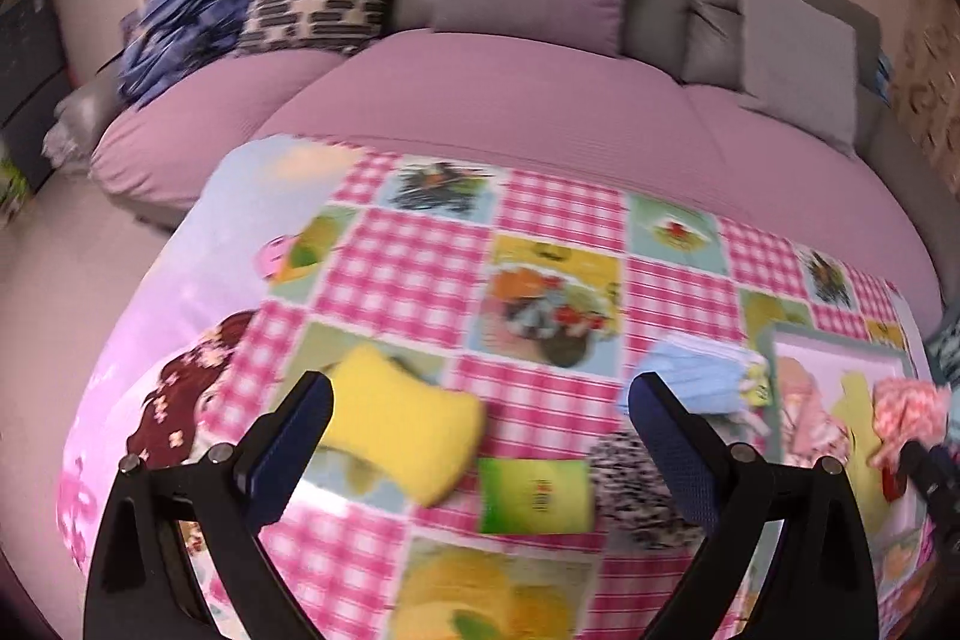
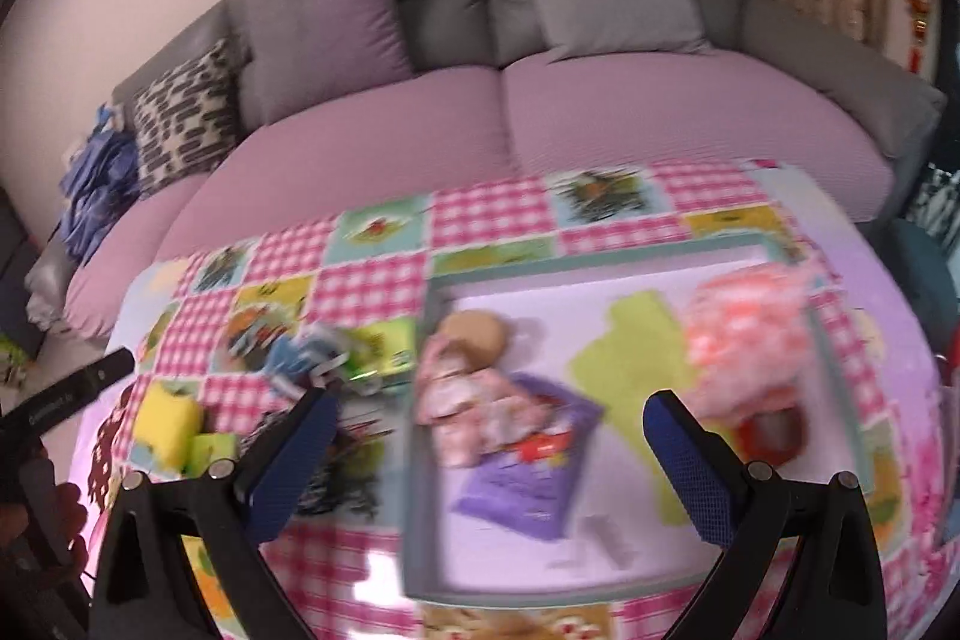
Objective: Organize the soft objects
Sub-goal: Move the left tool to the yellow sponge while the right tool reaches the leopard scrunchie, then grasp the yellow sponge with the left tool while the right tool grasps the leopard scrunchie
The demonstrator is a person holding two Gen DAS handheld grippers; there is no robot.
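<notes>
both tongs released, nothing gripped. left tongs (image 1: 480, 394) hover low over desk (image 1: 414, 274) w/ yellow sponge (image 1: 402, 430) betw fingers; right tongs (image 2: 489, 409) above tray (image 2: 420, 520).

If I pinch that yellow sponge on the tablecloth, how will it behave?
The yellow sponge looks thick and puffy, so it will probably squash between the fingers and weigh little. Its fuzzy surface should grip rather than slip. Lying flat with waisted sides, it seems unlikely to roll.
</notes>
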